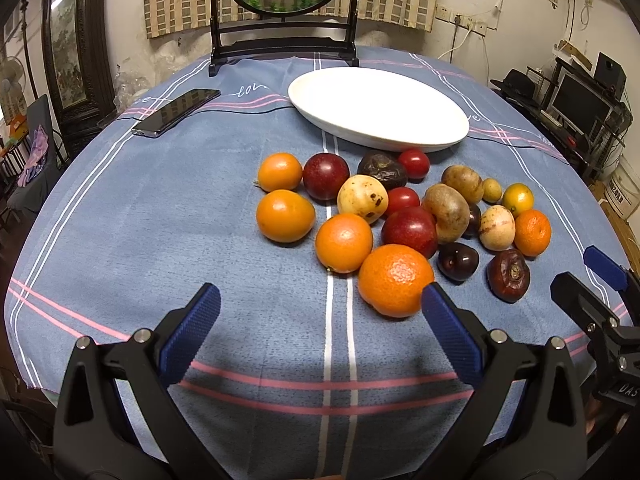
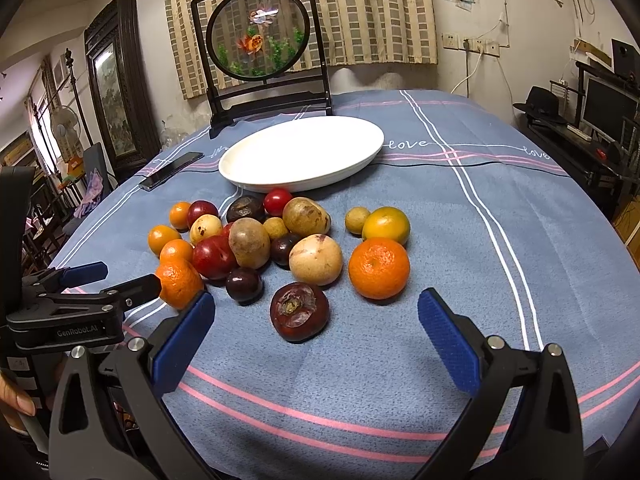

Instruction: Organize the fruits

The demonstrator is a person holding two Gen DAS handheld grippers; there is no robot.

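Both grippers, left gripper [image 1: 320, 320] and right gripper [image 2: 316, 328], spread wide for pickup; mandarin [image 1: 395, 280] just beyond left jaws, white plate [image 1: 448, 136] empty.

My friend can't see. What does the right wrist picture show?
A pile of fruit, oranges, red plums and brown ones, lies on a blue striped tablecloth before an empty white plate. The right gripper hovers with its jaws open near a dark fruit; the left gripper shows at the left.

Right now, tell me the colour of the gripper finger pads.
Dark blue, ribbed pads on black arms of the right gripper; clearest in the right wrist view.
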